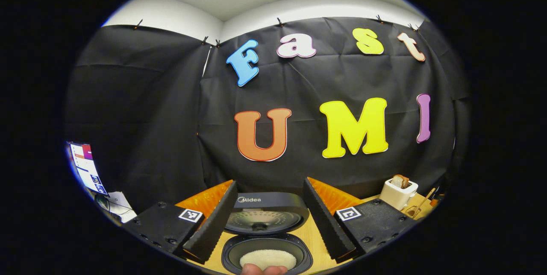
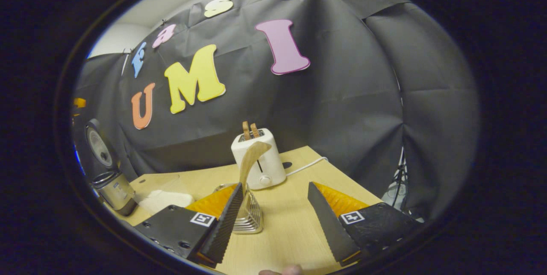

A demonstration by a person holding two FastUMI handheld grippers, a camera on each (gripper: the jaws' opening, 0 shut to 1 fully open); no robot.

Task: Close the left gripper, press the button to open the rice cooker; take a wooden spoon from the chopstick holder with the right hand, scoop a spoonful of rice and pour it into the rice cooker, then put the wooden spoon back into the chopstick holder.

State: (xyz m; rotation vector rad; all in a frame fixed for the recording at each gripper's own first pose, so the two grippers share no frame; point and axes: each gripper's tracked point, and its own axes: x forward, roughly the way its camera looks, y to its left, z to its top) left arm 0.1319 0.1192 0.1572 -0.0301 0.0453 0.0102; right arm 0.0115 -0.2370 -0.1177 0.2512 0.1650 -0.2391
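The left gripper [image 1: 269, 219] is hanging above the rice cooker [image 1: 266, 241] with its jaws spread wide, gripping nothing. The cooker's lid [image 1: 265, 213] is standing open, and white rice [image 1: 268, 259] is lying in the pot. The right gripper [image 2: 273, 217] is also gaping wide and empty. The wooden spoon [image 2: 251, 159] is standing in the chopstick holder [image 2: 250, 217] just beside its left finger, in front of a toaster [image 2: 258, 162] on the table [image 2: 290, 223].
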